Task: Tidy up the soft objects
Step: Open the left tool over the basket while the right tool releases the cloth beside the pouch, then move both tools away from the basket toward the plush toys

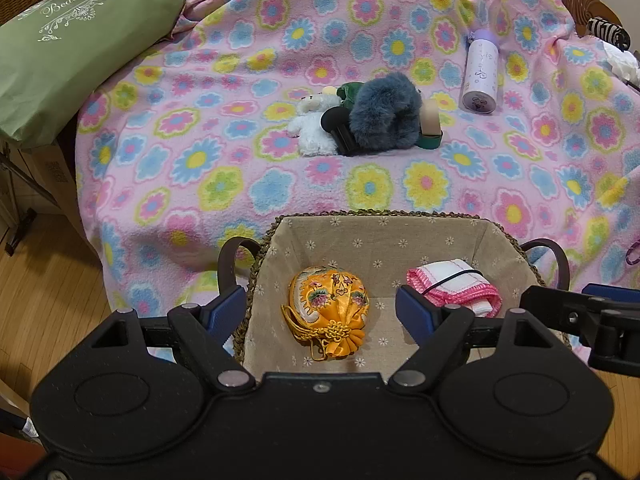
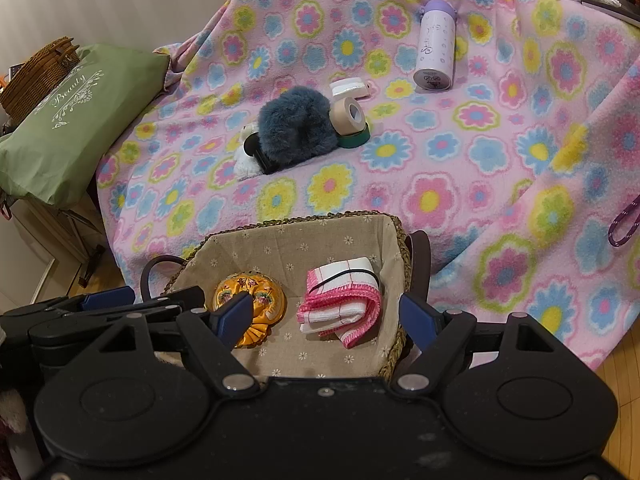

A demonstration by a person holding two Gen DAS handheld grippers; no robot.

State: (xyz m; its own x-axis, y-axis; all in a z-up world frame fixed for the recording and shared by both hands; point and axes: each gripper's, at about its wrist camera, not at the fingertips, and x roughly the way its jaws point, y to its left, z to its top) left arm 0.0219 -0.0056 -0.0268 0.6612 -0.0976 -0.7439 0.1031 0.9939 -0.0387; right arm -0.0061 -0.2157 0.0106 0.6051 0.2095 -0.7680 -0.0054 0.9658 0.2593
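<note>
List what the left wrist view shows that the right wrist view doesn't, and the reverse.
Only the left wrist view: the white plush toy's whole body with a green item behind it, and a zebra-striped object at the far right edge.

Only the right wrist view: a small white case behind the tape rolls, the beige roll's open core, and a purple cord on the blanket.

Both: the lined basket holding the orange silk pouch and pink-edged folded cloth, the grey-blue furry item, the purple-capped bottle, the green pillow, and the flowered blanket.
</note>
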